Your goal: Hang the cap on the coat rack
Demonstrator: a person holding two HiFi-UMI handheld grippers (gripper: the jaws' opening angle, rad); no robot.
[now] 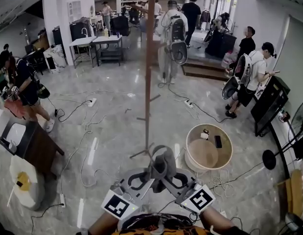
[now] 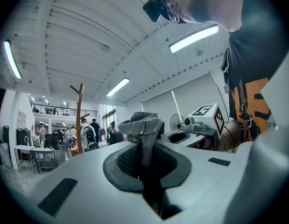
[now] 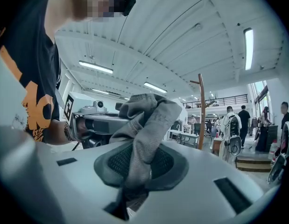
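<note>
Cap (image 1: 162,161) clamped between both hand-held grippers (image 1: 151,174) (image 1: 172,176).

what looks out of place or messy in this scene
The grey fabric cap is crumpled, pinched between the left gripper and right gripper rather than hanging. Loose cables sprawl across the floor beside the tall wooden coat rack.

Long ceiling strip lights (image 2: 193,37) light your hall brightly and evenly. They lay pale streaks of glare on the polished floor (image 1: 117,121) and leave only faint shadows. Both of your gripper views bulge hard toward a dark round border, and in the left one the cap (image 2: 143,125) reads dim against the bright ceiling.
</note>
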